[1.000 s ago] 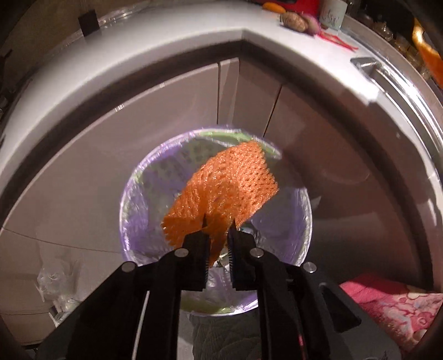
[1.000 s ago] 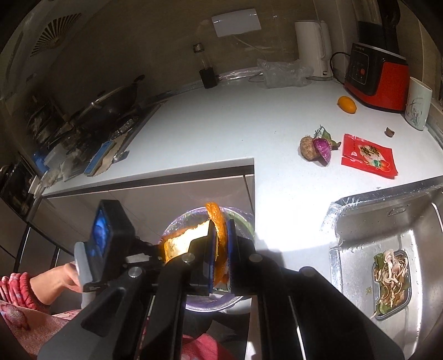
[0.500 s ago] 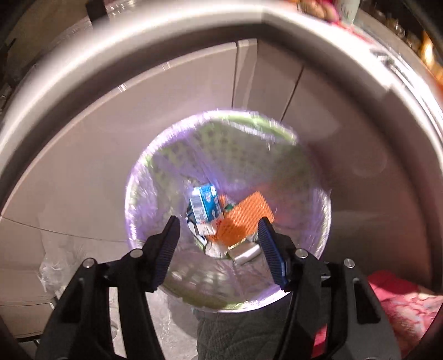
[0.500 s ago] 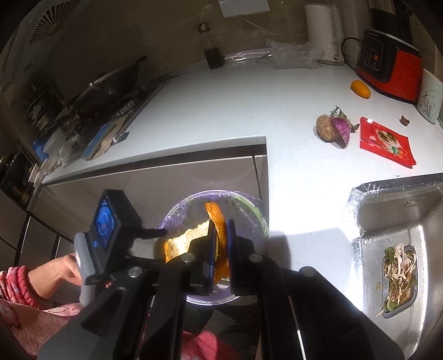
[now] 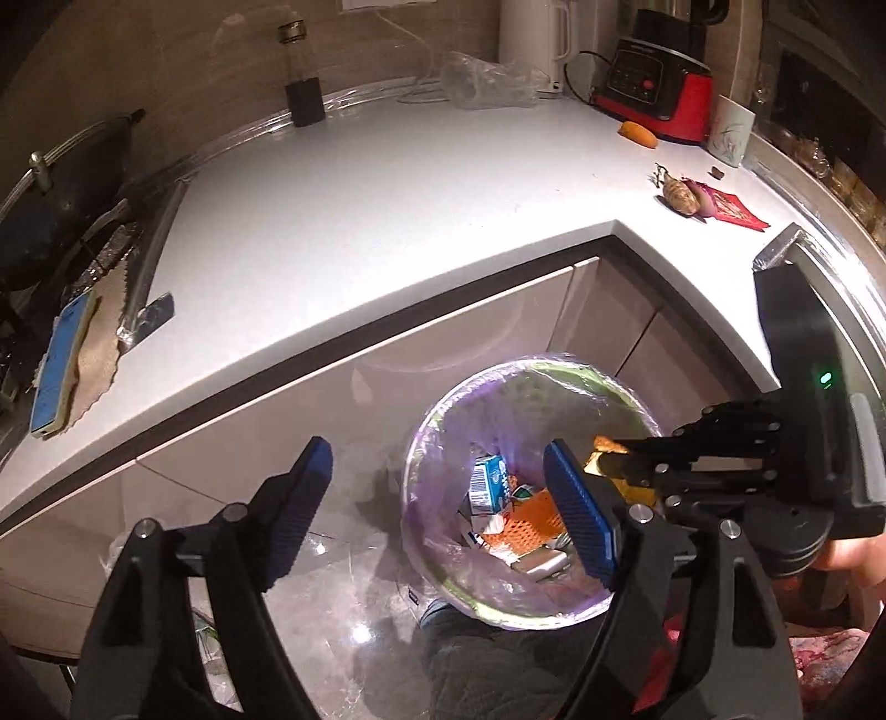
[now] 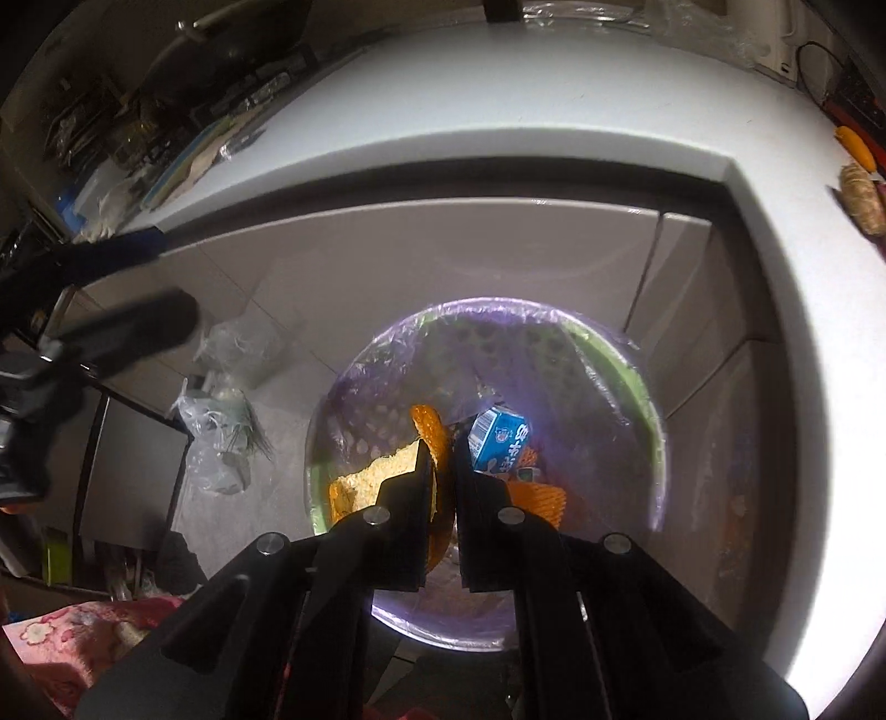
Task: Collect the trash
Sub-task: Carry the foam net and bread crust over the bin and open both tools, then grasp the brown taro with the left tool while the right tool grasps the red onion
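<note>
Pithy orange peel [image 6: 429,443] over round plastic-lined bin [image 6: 653,421]

Orange peel [image 6: 429,443] above lined bin [image 6: 650,399]

2 hand-held grippers: left [image 5: 437,498], right [image 6: 441,471]. 1 bin [image 5: 437,421], lined. Inside: 1 blue carton [image 5: 489,483], 1 orange net [image 5: 530,520] (other scraps too jumbled to count). 1 orange peel [image 6: 429,429]. On worktop [image 5: 387,205]: 1 dark bottle [image 5: 303,88], 1 white kettle [image 5: 534,44], 1 red appliance [image 5: 659,94], 1 red packet [image 5: 733,207], 1 mug [image 5: 732,135].
</note>
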Action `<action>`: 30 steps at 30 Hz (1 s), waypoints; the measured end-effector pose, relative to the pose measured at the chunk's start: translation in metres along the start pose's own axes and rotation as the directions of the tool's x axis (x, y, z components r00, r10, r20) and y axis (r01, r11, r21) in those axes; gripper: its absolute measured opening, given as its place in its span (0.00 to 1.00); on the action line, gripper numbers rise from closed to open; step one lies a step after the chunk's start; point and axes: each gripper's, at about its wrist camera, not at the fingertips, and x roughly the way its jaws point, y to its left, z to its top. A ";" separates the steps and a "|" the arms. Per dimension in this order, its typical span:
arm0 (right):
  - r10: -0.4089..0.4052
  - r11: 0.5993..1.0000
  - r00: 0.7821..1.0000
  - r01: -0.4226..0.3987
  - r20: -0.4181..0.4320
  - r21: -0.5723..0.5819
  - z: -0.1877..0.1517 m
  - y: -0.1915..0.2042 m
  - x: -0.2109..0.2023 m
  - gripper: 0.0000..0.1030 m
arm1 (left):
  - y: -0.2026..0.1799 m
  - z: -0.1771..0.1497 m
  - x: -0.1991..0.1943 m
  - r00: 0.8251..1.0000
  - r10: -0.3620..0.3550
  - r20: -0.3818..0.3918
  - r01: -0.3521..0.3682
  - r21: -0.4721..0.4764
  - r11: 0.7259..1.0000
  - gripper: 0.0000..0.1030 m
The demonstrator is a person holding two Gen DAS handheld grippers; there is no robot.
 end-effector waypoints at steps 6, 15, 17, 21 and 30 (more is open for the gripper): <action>-0.006 1.000 0.997 0.006 -0.081 -0.008 -0.004 0.008 0.049 0.08 | 0.016 -0.008 0.002 0.999 0.037 -0.017 -0.037 -0.024 0.999 0.75; -0.038 0.999 0.995 0.039 -0.097 0.008 -0.009 0.003 0.070 0.56 | 0.027 -0.014 -0.011 0.998 0.061 -0.006 -0.061 -0.041 0.997 0.76; -0.042 0.999 0.995 0.042 -0.085 0.001 -0.009 0.002 0.067 0.57 | 0.026 -0.013 -0.012 0.998 0.061 -0.004 -0.061 -0.039 0.997 0.76; -0.033 0.999 0.997 0.033 -0.070 0.001 -0.006 0.003 0.061 0.64 | 0.024 -0.010 -0.013 0.998 0.060 0.003 -0.060 -0.034 0.998 0.76; -0.041 0.999 0.993 0.041 0.108 0.004 0.011 0.002 -0.023 0.82 | 0.015 0.021 -0.035 0.997 -0.013 0.071 0.016 -0.037 0.999 0.81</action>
